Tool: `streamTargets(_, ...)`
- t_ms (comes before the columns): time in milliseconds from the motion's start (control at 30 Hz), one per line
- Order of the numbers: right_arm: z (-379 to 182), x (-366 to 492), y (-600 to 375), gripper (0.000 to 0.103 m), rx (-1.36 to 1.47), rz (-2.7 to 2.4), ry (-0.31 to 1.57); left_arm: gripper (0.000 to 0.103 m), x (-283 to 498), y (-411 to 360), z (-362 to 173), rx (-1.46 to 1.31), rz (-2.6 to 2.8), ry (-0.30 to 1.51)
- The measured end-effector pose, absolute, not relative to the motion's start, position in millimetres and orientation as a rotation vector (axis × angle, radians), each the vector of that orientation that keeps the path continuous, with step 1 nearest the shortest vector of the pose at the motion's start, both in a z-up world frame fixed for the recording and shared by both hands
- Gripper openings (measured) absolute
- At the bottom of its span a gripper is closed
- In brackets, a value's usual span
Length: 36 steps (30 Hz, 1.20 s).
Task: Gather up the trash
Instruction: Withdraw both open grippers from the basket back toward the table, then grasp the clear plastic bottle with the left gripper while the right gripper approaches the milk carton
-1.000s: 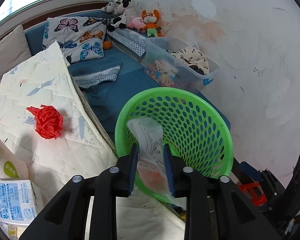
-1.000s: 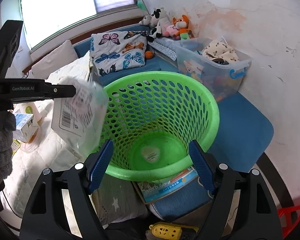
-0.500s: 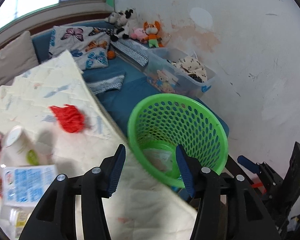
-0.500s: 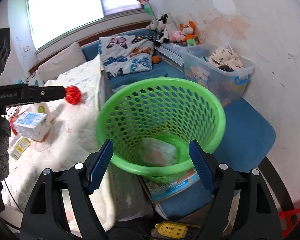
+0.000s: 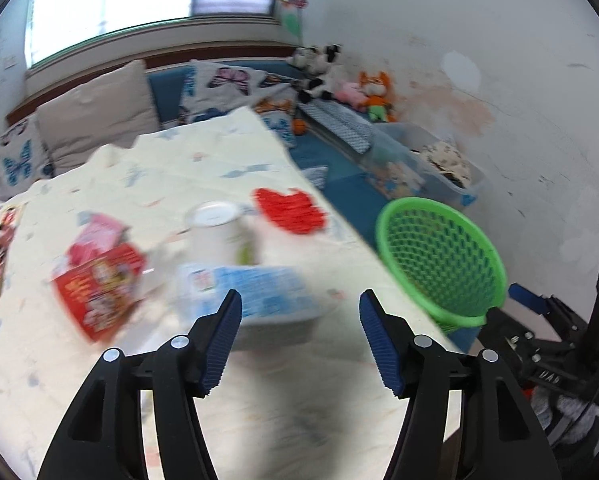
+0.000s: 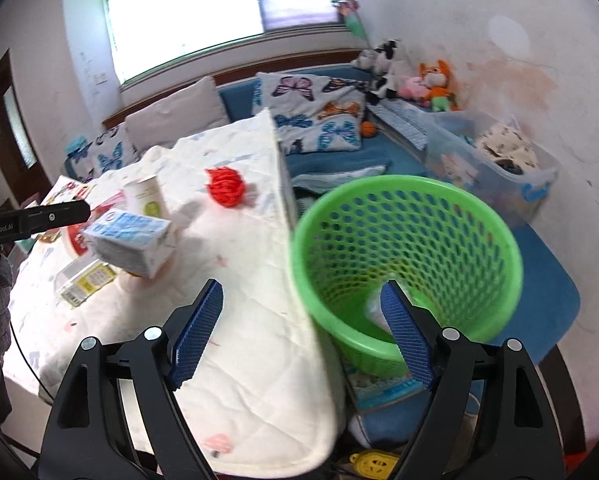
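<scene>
A: Where do my two grippers stand?

B: My left gripper (image 5: 299,336) hangs over the quilted table (image 5: 227,412), jaws spreading, nothing between them; the blue-and-white carton (image 5: 255,292) lies just beyond. My right gripper (image 6: 303,328) is also widening and empty.

A: And the trash?

B: A pale wrapper (image 6: 375,312) lies inside the green basket (image 6: 379,188), beside the table; the paper cup (image 5: 219,232) and red netting (image 5: 289,210) lie on the quilt.

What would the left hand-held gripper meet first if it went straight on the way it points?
Most likely the blue-and-white carton, lying on the quilted cover just beyond the opening, empty left hand-held gripper. The picture is blurred, so depth is uncertain.
</scene>
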State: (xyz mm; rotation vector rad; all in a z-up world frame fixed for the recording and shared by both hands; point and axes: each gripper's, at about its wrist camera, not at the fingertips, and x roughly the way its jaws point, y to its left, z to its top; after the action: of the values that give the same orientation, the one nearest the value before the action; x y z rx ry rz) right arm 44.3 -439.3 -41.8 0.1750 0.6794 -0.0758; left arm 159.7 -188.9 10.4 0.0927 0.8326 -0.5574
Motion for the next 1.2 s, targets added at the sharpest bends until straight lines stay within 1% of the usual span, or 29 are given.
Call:
streamTargets(267, -38, 65, -407, 0.083, 0.134, 0.001, 0.689, 0.063, 169, -113, -8, 0.101, -0.444, 0.858)
streamTargets(367, -37, 72, -398, 0.083, 0.129, 0.023, 0.693, 0.069, 168, -96, -18, 0.126, -0.426, 0.863)
streamTargets(467, -37, 78, -388, 0.083, 0.108, 0.042, 0.699, 0.073, 169, -89, -27, 0.151, -0.438, 0.881)
streamTargets(900, -34, 95, -366, 0.086, 0.05, 0.083, 0.716, 0.073, 192, -96, -65, 0.252, -0.491, 0.945)
streamTargets(1200, -39, 104, -361, 0.086, 0.038, 0.104, 0.736, 0.073, 203, -106, -72, 0.316, -0.487, 0.958)
